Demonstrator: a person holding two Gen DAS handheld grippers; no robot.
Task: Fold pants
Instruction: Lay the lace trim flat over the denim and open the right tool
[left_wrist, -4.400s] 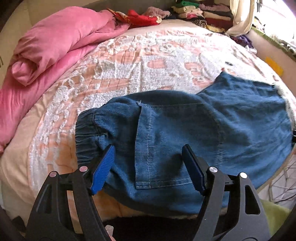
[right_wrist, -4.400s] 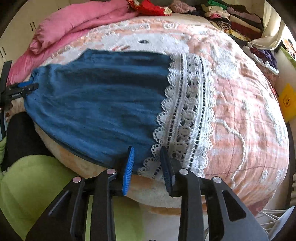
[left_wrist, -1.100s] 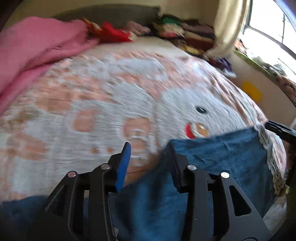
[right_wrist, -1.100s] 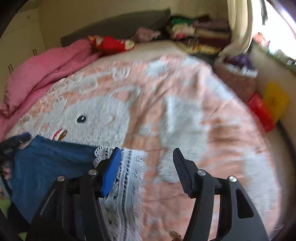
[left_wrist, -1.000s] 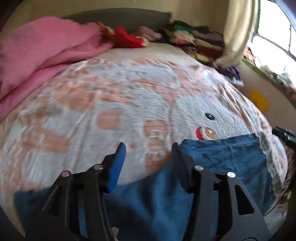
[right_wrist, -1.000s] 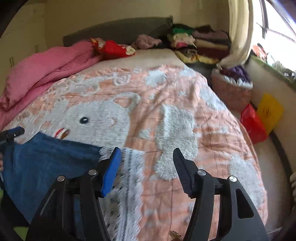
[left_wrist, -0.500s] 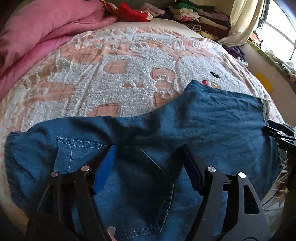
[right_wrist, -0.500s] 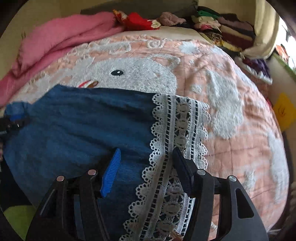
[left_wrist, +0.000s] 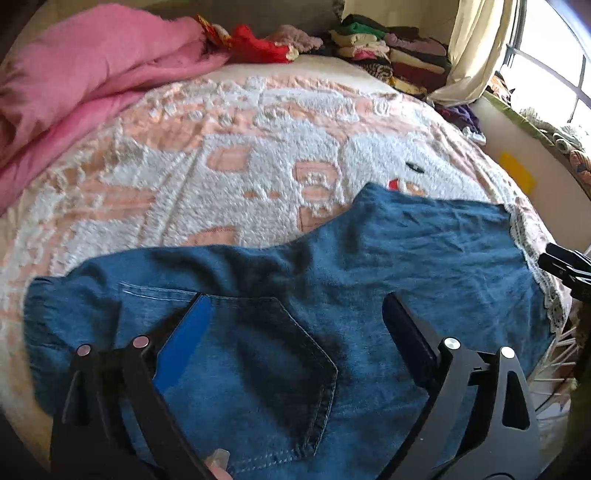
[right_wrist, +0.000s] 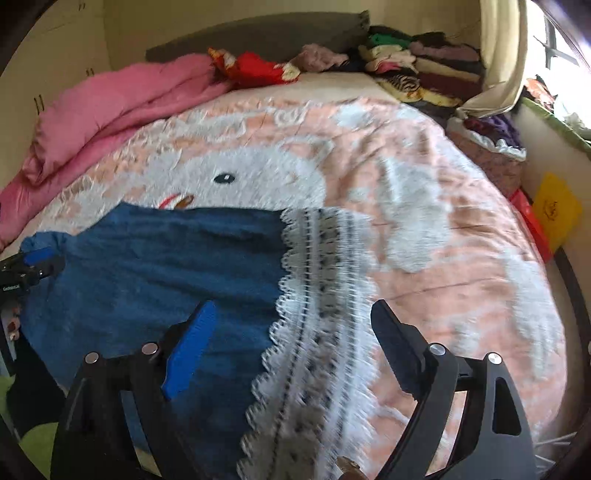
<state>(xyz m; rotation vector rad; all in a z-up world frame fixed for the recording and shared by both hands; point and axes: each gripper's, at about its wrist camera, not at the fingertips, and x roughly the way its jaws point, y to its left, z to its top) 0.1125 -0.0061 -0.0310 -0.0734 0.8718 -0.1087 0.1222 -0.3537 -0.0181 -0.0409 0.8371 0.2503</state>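
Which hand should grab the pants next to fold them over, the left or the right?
Probably the right. The right gripper hangs open over the lace hem of the pants, the free end to carry across. The left gripper is open over the back pocket, mid-fabric.

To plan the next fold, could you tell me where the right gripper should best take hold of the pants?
Probably the lace hem of the pants, approached from the near bed edge: it lies flat as a free edge directly between the open right gripper jaws.
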